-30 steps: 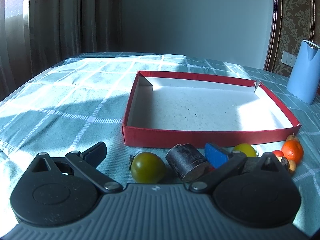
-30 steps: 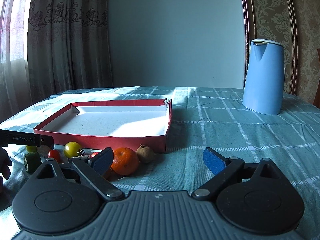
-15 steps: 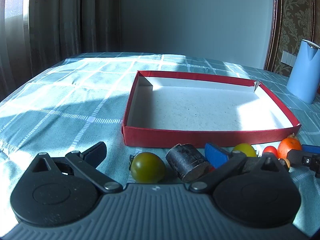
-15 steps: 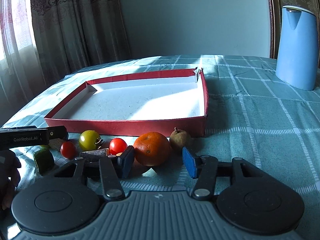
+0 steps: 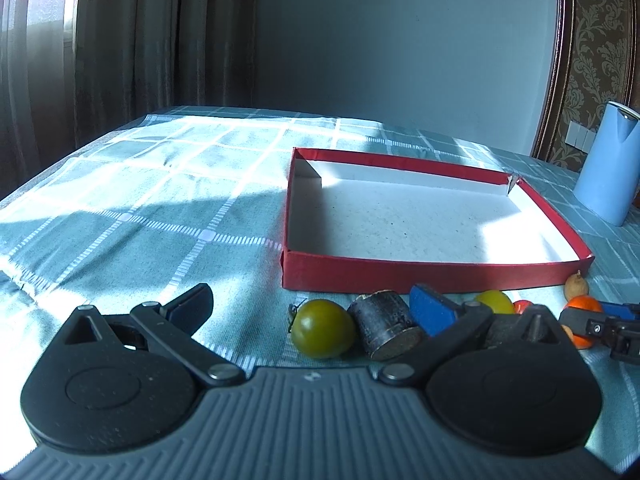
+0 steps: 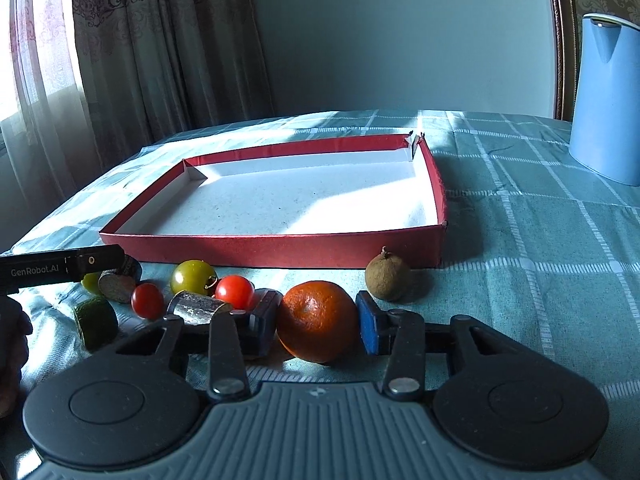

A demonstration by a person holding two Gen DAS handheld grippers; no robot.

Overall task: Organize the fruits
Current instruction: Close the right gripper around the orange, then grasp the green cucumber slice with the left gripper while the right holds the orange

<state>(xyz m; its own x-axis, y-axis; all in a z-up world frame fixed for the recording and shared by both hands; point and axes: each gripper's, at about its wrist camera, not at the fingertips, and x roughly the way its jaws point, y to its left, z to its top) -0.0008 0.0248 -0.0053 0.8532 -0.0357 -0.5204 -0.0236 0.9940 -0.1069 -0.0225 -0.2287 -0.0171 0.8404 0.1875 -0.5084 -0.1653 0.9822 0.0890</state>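
Note:
An orange point(image 6: 318, 320) lies on the cloth in front of the red tray point(image 6: 280, 248). My right gripper point(image 6: 318, 310) has its jaws closing on it, and both blue pads touch its sides. The left wrist view shows that gripper point(image 5: 600, 322) and the orange point(image 5: 584, 305) at the far right. My left gripper point(image 5: 310, 300) stands open and wide. A green tomato point(image 5: 322, 328) and a dark cane piece point(image 5: 384, 324) lie between its fingers, untouched. The red tray point(image 5: 436, 276) holds nothing.
Beside the orange lie a brown round fruit point(image 6: 386, 276), two red cherry tomatoes point(image 6: 235, 291), a yellow-green tomato point(image 6: 192, 276), a second cane piece point(image 6: 196, 310) and a green chunk point(image 6: 96, 322). A blue kettle point(image 6: 604, 96) stands at the back right. A hand point(image 6: 12, 340) shows at the left edge.
My right gripper swung left and came up to the orange, and its jaws narrowed from wide open to touching it. The left gripper has stayed where it was.

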